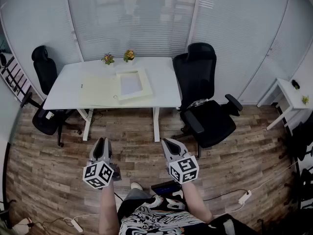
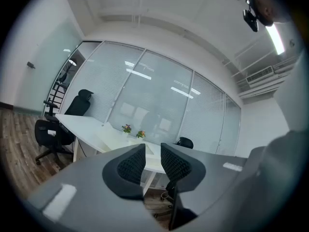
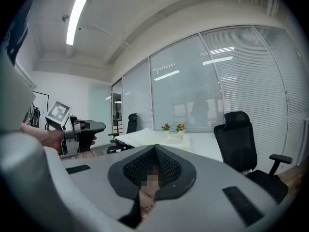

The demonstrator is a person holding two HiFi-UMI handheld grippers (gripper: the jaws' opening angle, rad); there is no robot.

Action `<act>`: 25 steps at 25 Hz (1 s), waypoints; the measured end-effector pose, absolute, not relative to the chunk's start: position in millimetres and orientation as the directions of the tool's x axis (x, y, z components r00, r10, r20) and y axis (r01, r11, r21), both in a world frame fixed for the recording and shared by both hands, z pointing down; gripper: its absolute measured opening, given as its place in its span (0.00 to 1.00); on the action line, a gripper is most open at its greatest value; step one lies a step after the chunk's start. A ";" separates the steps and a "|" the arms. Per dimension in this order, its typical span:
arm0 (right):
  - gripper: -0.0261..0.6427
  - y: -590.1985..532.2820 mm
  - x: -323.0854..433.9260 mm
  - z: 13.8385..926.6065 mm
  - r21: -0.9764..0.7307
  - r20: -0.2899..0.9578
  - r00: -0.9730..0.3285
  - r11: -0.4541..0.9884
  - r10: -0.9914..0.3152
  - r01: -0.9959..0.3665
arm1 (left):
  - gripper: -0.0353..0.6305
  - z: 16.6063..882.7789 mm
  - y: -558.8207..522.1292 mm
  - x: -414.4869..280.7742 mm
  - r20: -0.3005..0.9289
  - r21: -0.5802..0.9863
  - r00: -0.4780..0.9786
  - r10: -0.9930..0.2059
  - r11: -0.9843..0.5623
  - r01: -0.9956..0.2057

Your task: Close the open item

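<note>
A cream folder-like case [image 1: 105, 93] lies open on the white table [image 1: 164, 89] across the room, one flap flat to the left, a shallow tray part [image 1: 132, 83] to the right. Both grippers hover over the wooden floor, well short of the table. My left gripper [image 1: 100, 145] is open with a narrow gap and nothing between its jaws [image 2: 152, 161]. My right gripper [image 1: 168, 145] is shut and empty, pads meeting at the tips [image 3: 154, 151]. The case [image 3: 159, 138] shows small and far in the right gripper view.
Two small flower pots [image 1: 108, 58] [image 1: 129, 56] stand at the table's far edge. A large black office chair [image 1: 205, 102] sits right of the table, two more [image 1: 46, 70] [image 1: 49, 121] to its left. A small white side table [image 1: 288, 94] is at far right. Cables lie on the floor.
</note>
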State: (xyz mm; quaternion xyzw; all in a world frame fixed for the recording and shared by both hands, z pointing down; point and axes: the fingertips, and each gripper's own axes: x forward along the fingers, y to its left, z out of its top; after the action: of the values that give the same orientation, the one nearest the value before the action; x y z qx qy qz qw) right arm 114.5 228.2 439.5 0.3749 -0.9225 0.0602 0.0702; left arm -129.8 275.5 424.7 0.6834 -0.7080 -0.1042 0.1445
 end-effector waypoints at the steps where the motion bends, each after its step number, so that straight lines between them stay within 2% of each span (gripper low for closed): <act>1: 0.04 227.8 116.1 439.0 -0.058 0.174 -0.709 0.712 -0.683 -0.700 | 0.19 426.1 272.6 -128.3 0.081 0.330 -0.023 -0.996 0.048 -0.943; 6: 0.04 227.5 120.8 437.2 -0.056 0.173 -0.712 0.715 -0.680 -0.697 | 0.18 423.6 270.2 -120.9 0.089 0.331 -0.013 -0.996 0.042 -0.943; 15: 0.04 219.2 130.3 446.8 -0.079 0.182 -0.708 0.707 -0.683 -0.703 | 0.21 434.5 271.9 -134.7 0.120 0.370 -0.062 -0.991 0.102 -0.923; 25: 0.04 164.8 121.7 465.7 -0.074 0.222 -0.710 0.715 -0.668 -0.696 | 0.23 464.5 218.0 -164.5 0.176 0.398 -0.102 -0.979 0.166 -0.902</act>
State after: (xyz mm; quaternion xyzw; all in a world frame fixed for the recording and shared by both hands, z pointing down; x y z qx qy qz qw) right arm 121.7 164.8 465.7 0.3700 -0.9215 0.0763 0.0898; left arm -164.5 218.0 464.5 0.6389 -0.7361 -0.0950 0.2023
